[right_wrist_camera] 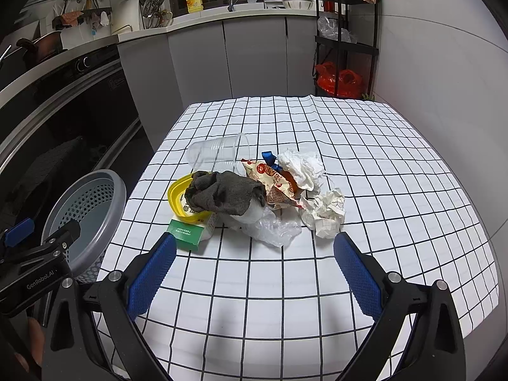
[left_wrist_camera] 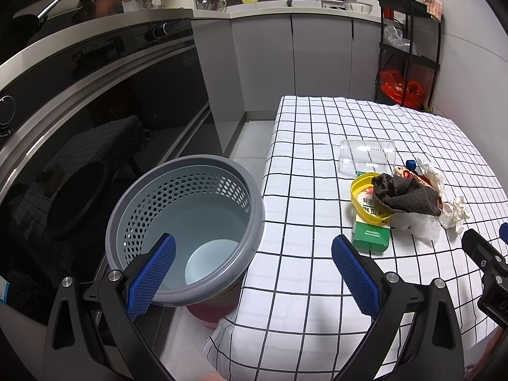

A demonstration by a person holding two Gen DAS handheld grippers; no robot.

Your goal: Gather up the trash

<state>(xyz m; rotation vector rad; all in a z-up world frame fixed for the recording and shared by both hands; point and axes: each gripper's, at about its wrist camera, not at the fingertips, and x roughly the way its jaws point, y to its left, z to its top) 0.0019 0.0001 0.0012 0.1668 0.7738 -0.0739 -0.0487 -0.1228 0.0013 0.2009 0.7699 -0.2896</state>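
Note:
A pile of trash lies on the checked tablecloth (right_wrist_camera: 365, 165): a dark grey rag (right_wrist_camera: 227, 195) over a yellow lid (right_wrist_camera: 176, 195), a green box (right_wrist_camera: 187, 234), a clear plastic cup (right_wrist_camera: 219, 152) on its side, a snack wrapper (right_wrist_camera: 273, 181), crumpled white paper (right_wrist_camera: 325, 211) and clear plastic film (right_wrist_camera: 273, 227). My right gripper (right_wrist_camera: 254, 270) is open just short of the pile. My left gripper (left_wrist_camera: 252, 273) is open above the rim of the grey perforated bin (left_wrist_camera: 184, 222), which stands left of the table. A white disc lies on the bin's floor.
A dark oven front (left_wrist_camera: 95, 120) stands left of the bin. Grey cabinets (right_wrist_camera: 222, 60) and a black shelf rack (right_wrist_camera: 346, 38) with red bags stand beyond the table. A white wall runs along the table's right side. The table's near half is bare cloth.

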